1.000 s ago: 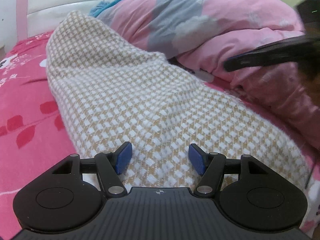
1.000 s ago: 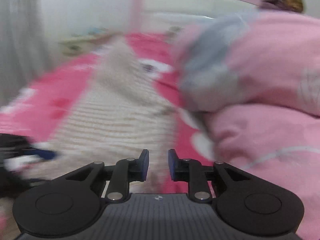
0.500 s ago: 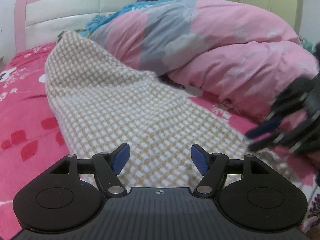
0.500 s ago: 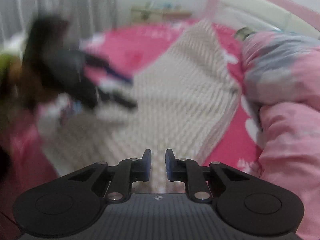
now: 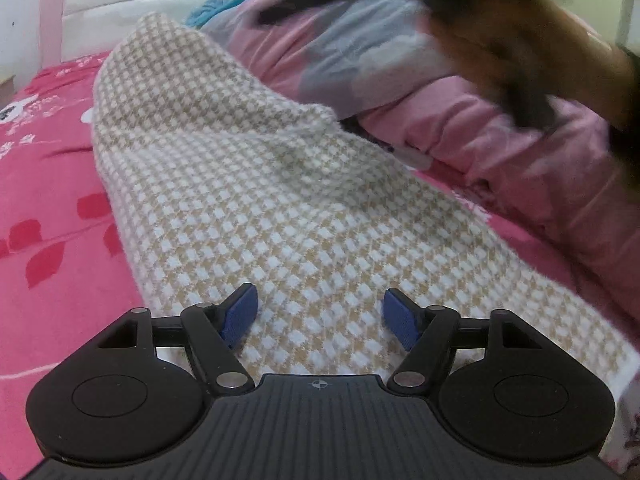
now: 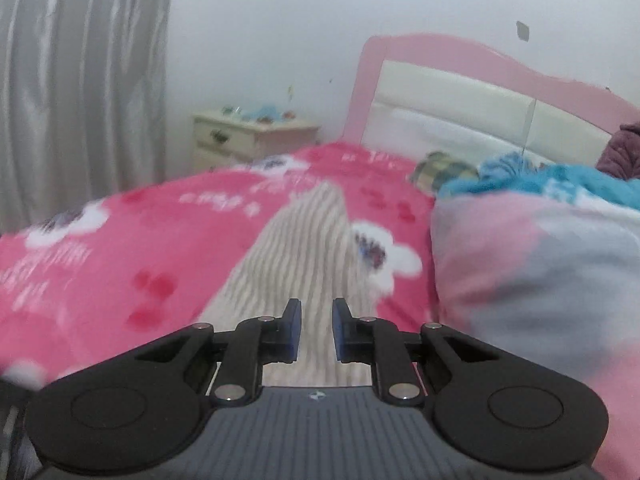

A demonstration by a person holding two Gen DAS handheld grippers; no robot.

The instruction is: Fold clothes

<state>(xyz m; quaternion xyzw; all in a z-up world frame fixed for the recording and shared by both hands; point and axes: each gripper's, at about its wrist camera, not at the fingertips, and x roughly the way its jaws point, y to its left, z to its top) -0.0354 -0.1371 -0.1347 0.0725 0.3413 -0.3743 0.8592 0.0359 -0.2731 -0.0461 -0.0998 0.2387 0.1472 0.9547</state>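
Observation:
A beige-and-white houndstooth garment (image 5: 280,200) lies stretched lengthwise on the pink bed sheet (image 5: 48,184). My left gripper (image 5: 320,316) is open and empty, its blue pads wide apart just above the garment's near end. In the right wrist view the garment (image 6: 304,256) is blurred and runs away from me. My right gripper (image 6: 316,330) hovers over it with its jaws a narrow gap apart and nothing between them. A blurred dark and brown shape, the other arm (image 5: 520,40), crosses the top right of the left wrist view.
A rumpled pink and grey duvet (image 5: 460,92) is piled along the right of the garment, and shows in the right wrist view (image 6: 540,280). A pink and white headboard (image 6: 460,96) stands behind. A cream nightstand (image 6: 248,140) and grey curtain (image 6: 80,88) are at left.
The right gripper has swung fast, from facing the left arm to facing the headboard. The left gripper has dropped slightly toward the garment. Both grippers kept their openings.

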